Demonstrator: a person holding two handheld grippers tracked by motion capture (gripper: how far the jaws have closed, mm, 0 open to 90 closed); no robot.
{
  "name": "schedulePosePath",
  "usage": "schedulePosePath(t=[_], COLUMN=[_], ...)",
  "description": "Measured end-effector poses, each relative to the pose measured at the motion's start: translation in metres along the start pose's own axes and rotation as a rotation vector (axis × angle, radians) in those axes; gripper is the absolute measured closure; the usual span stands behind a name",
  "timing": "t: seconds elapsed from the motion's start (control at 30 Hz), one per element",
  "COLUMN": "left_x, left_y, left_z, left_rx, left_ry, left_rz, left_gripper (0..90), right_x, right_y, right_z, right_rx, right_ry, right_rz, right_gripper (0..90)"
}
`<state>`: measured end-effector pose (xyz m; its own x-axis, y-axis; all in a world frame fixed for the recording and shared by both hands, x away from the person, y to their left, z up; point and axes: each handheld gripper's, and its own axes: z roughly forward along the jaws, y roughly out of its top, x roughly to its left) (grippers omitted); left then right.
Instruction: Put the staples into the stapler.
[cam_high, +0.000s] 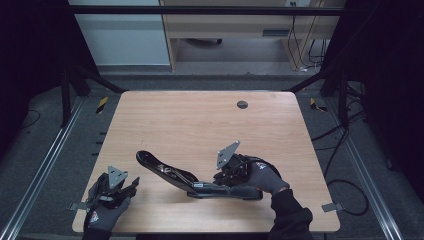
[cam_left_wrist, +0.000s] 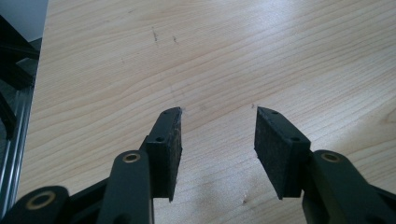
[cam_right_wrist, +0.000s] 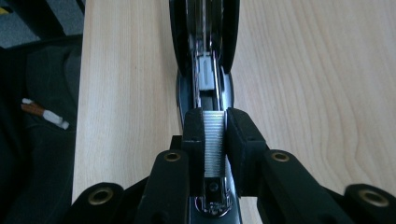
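1. One strip of staples (cam_right_wrist: 215, 142), silver: the right tongs (cam_right_wrist: 215, 140) are pinching it between nearly closed jaws, right over the open loading channel, near the person's edge of the bench (cam_high: 200, 120).
2. One stapler (cam_high: 200, 182), black, opened out flat: it is lying on the bench just ahead of the right hand (cam_high: 265, 177), its lid (cam_high: 155, 162) swinging away to the left and its grey pusher (cam_right_wrist: 206, 77) sitting farther up the channel.
3. Handling note, a judgement: the strip is looking roughly in line with the rails. It should be going in square and level, legs down, with the grip easing only once it is seated. A tilt would likely be jamming it against a rail.
4. One pair of left tongs (cam_left_wrist: 217, 135): jaws are standing wide apart, holding nothing, over bare wood at the near left corner, well apart from the stapler. They would be serving better steadying the stapler's base.
5. One dark round hole (cam_high: 242, 104): lying at the far side, unconcerned.
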<state>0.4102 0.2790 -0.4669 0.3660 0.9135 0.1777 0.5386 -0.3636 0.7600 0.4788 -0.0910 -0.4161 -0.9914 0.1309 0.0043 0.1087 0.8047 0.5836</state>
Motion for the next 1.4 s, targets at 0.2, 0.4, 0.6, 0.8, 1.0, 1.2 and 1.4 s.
schedulePosePath(t=[0.2, 0.4, 0.6, 0.8, 1.0, 1.2, 1.4], left_x=[0.000, 0.000, 0.000, 0.000, 0.000, 0.000, 0.000], left_y=[0.000, 0.000, 0.000, 0.000, 0.000, 0.000, 0.000], left_z=[0.000, 0.000, 0.000, 0.000, 0.000, 0.001, 0.001], left_rx=[0.001, 0.000, 0.002, 0.001, 0.003, 0.005, 0.005], left_ry=[0.000, 0.001, 0.000, 0.000, 0.000, 0.000, 0.001], left_rz=[-0.002, -0.001, -0.001, 0.000, 0.000, -0.001, 0.000], left_gripper=[51.2, 51.2, 51.2, 51.2, 51.2, 51.2, 51.2], right_x=[-0.001, -0.001, -0.002, -0.004, -0.006, -0.007, -0.007], right_y=[-0.001, -0.002, -0.002, -0.005, -0.008, -0.008, -0.009], right_z=[0.001, 0.003, 0.005, 0.007, 0.010, 0.011, 0.013], right_rx=[0.004, 0.016, 0.024, 0.017, 0.025, 0.024, 0.034], right_ry=[0.004, 0.007, 0.014, 0.025, 0.022, 0.033, 0.035], right_rz=[-0.012, -0.019, -0.017, -0.011, -0.004, -0.001, -0.004], right_gripper=[78.1, 78.1, 78.1, 78.1, 78.1, 78.1, 78.1])
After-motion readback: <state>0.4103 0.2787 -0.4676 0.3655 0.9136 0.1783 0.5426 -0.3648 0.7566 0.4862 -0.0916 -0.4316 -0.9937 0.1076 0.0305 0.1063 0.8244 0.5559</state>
